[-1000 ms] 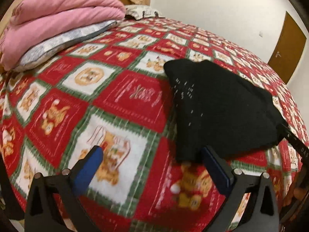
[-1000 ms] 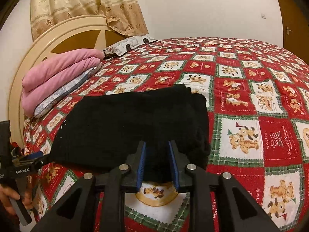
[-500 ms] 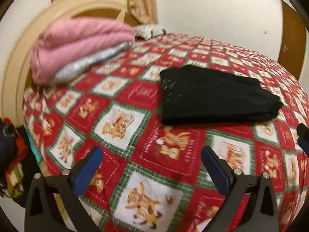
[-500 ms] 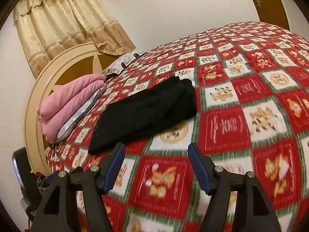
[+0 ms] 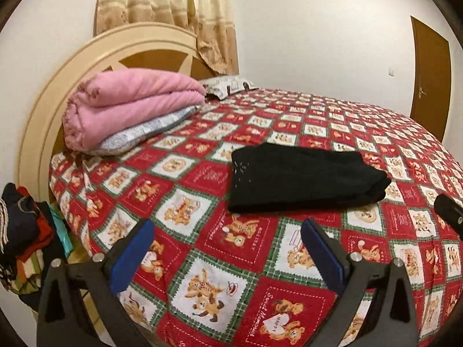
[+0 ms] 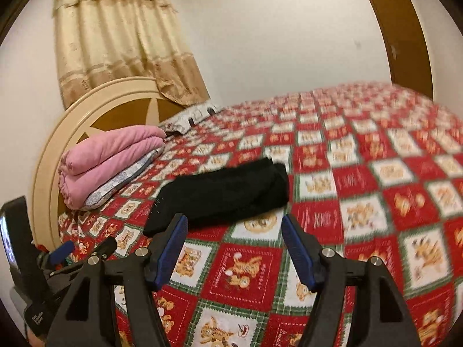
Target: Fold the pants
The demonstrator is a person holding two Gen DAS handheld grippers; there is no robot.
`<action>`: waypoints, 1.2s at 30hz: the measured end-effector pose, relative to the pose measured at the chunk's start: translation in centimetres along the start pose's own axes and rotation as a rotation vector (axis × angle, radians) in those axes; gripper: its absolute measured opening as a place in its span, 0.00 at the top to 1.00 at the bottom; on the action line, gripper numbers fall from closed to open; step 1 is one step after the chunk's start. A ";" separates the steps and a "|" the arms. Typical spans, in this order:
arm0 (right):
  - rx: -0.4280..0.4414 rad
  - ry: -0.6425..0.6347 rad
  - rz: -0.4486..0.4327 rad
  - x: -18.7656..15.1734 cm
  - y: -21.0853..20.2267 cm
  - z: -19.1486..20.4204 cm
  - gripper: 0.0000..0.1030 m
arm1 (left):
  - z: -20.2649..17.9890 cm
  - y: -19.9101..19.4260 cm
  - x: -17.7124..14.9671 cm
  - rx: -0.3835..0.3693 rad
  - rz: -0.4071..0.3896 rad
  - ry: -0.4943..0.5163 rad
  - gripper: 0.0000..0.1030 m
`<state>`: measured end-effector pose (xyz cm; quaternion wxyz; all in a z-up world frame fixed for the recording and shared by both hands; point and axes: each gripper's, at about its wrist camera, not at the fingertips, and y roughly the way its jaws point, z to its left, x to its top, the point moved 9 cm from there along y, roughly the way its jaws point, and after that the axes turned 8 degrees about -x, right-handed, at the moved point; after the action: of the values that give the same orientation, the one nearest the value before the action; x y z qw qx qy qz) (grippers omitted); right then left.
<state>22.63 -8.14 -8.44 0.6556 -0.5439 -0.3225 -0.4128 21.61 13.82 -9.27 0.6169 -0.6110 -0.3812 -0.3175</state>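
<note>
Both tongs are standing released: left gripper (image 5: 227,256) and right gripper (image 6: 234,250) are gaping with nothing between the blue pads, hanging over the near edge of the bed and clear of the cloth. Black pants (image 5: 303,180) are lying as a compact folded rectangle on the red teddy-bear quilt (image 5: 231,260), toward the near side, well apart from the pink blanket (image 5: 130,107) stacked at the headboard. Judging by the tidy bundle and nothing being gripped, folding is looking finished; at most a final squaring of edges is remaining.
</note>
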 end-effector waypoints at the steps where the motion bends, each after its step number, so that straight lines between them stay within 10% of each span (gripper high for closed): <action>1: -0.005 -0.019 -0.028 0.4 -0.7 0.4 0.33 | -0.1 -0.4 0.3 0.000 -0.013 0.003 0.00; 8: -0.094 -0.102 -0.164 2.5 -3.4 1.5 0.26 | -0.9 -1.7 1.3 -0.012 -0.058 0.025 0.00; 36: -0.023 -0.039 -0.222 3.4 -7.3 1.9 0.25 | -1.1 -5.4 2.4 0.023 -0.130 0.032 0.00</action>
<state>17.67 -7.38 -1.84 0.5931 -0.5202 -0.3888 -0.4759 18.32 12.64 -4.40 0.6077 -0.5730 -0.4138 -0.3621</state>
